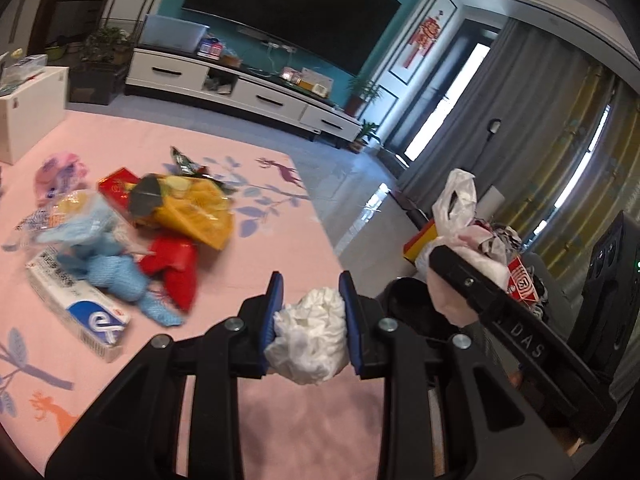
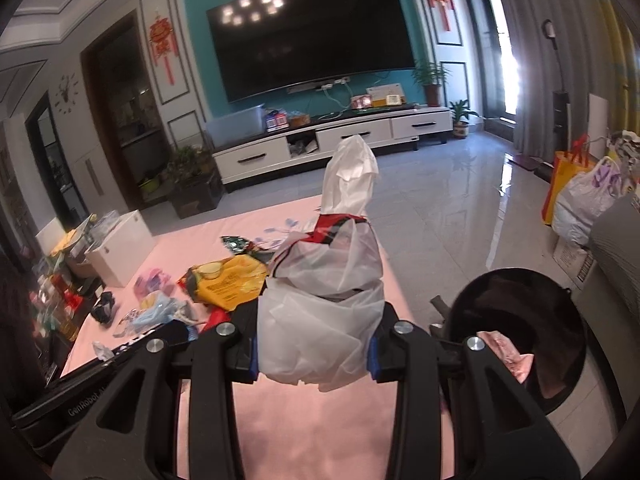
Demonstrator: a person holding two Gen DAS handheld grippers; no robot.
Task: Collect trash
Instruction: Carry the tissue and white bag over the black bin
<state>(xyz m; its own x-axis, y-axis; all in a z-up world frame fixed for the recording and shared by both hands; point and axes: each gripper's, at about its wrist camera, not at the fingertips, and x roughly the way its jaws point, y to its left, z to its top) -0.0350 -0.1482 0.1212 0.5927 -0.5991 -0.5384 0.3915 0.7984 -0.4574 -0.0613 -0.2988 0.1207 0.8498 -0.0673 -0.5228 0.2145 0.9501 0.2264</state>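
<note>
My left gripper (image 1: 311,300) is shut on a crumpled white tissue wad (image 1: 308,336), held above the pink mat (image 1: 300,420). My right gripper (image 2: 314,344) is shut on a translucent white plastic bag (image 2: 324,300) with red and black scraps inside; its top sticks up. In the left wrist view that bag (image 1: 458,196) and the right gripper (image 1: 448,252) sit to the right, over a black bin (image 1: 404,300). The bin (image 2: 520,292) stands just right of the mat and holds a pink paper (image 2: 510,354).
Loose trash lies on the mat: a yellow bag (image 1: 192,216), a red wrapper (image 1: 176,268), blue cloth (image 1: 108,268), a white box (image 1: 76,308), a red box (image 1: 114,188). A white cabinet (image 2: 120,248) stands at the left, full bags (image 2: 580,196) at the right, a TV stand (image 2: 332,140) behind.
</note>
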